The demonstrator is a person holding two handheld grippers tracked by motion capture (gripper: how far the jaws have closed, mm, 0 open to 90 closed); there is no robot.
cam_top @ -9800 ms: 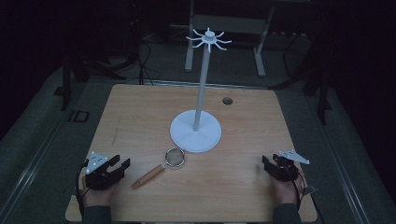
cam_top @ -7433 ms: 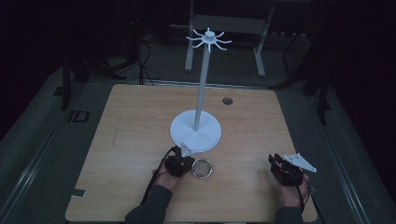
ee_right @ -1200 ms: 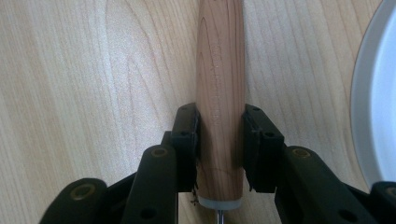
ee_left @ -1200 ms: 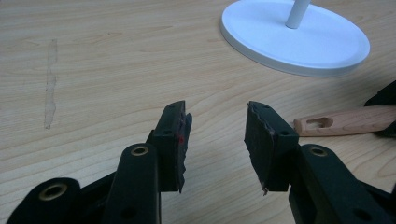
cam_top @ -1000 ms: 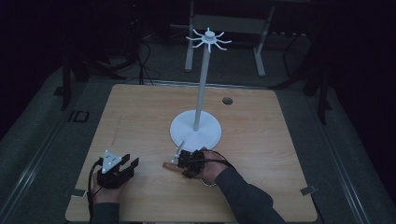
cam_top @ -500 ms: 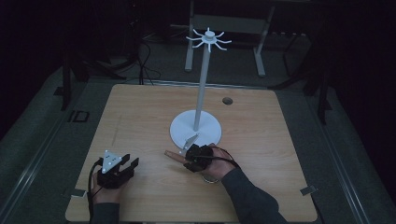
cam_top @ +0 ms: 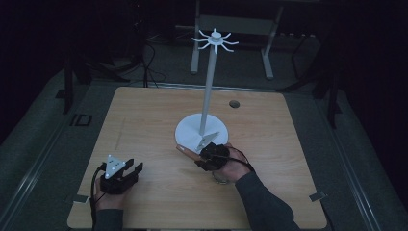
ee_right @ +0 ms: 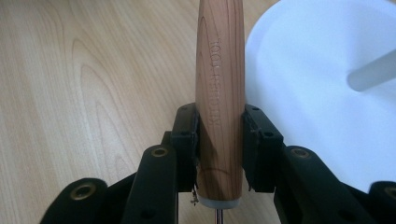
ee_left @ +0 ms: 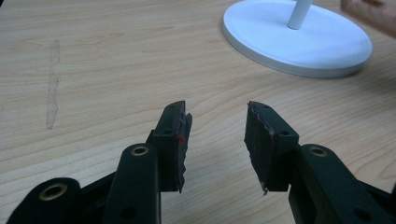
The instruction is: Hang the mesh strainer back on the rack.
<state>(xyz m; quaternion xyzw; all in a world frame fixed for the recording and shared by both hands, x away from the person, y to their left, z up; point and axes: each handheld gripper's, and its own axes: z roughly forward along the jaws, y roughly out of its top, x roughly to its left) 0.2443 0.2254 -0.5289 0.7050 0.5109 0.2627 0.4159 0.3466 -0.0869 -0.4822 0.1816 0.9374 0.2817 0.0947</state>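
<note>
Item: strainer, wooden handle [ee_right: 219, 93]. Location: clamped between the jaws of the right gripper [cam_top: 211, 156], at 6 o'clock of the stand [cam_top: 202, 134], handle pointing toward 10 o'clock; mesh end under the hand, unclear.
Left gripper [ee_left: 215, 135]: jaws apart, empty, resting on the table [cam_top: 144, 120] at 8 o'clock of the stand.
Step, as judged: carrying the strainer for hanging.
Next: raise it to a hook [cam_top: 215, 39] at the pole top and catch its loop there.
</note>
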